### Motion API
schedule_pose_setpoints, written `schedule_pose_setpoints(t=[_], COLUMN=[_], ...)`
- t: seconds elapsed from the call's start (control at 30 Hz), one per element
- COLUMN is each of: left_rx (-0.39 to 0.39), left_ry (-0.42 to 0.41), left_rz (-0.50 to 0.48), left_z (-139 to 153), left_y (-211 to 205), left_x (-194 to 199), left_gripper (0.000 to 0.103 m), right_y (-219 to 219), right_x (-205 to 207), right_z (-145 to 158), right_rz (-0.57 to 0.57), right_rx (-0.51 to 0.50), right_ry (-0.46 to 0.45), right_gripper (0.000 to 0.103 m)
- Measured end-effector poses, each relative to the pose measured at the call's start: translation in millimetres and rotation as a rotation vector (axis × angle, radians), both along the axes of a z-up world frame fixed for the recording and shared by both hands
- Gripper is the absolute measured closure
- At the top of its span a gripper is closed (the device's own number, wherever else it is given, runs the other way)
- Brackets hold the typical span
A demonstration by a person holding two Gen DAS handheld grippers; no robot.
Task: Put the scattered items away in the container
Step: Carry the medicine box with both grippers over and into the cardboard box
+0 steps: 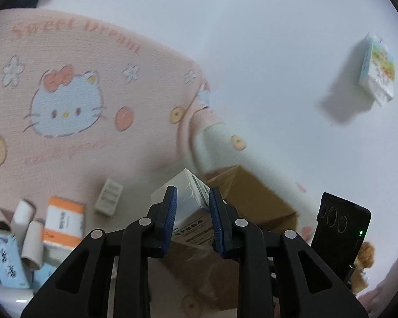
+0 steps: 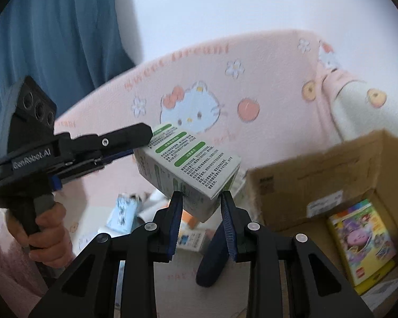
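A white box with green labels and printed text (image 2: 191,164) hangs in the air, gripped from both ends. My right gripper (image 2: 201,197) is shut on its near lower corner. My left gripper (image 2: 143,143) reaches in from the left, held by a hand (image 2: 47,233), and is shut on the far end. In the left wrist view the same box (image 1: 188,185) sits between the blue pads of the left gripper (image 1: 193,193). The right gripper's black body (image 1: 342,225) shows at the right. The open cardboard box (image 2: 331,175) stands just right of the held box and appears behind it as the cardboard box (image 1: 252,198).
A yellow picture box (image 2: 363,241) lies inside the cardboard box. On the pink cat-print blanket (image 1: 66,92) lie an orange-and-white box (image 1: 63,220), cardboard tubes (image 1: 26,228), a small pale box (image 1: 108,197) and blue packs (image 1: 5,262). A carton (image 1: 378,71) lies far right.
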State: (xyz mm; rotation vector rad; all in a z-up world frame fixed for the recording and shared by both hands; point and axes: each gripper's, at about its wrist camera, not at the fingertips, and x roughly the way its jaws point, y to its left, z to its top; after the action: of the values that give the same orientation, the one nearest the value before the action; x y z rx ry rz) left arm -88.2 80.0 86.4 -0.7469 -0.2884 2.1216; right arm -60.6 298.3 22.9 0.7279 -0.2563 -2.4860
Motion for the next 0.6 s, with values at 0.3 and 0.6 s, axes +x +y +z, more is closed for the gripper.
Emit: schedule_pose_setpoints(t=[0.3, 0.6], left_rx=[-0.008, -0.049], left_ry=[-0.023, -0.247], left_rz=[-0.124, -0.261], left_z=[17.8, -13.1], left_y=[76.5, 175.3], left_x=[-14.9, -49.7], left_gripper=[0.075, 0.075], right_y=[55.5, 121.3], right_x=[-15.5, -49.4], right_z=[32.2, 23.2], right_rz=[-0.125, -0.236], right_rx=[0.06, 0.165], right_ry=[0.025, -0.112], right_gripper=[0.076, 0.076])
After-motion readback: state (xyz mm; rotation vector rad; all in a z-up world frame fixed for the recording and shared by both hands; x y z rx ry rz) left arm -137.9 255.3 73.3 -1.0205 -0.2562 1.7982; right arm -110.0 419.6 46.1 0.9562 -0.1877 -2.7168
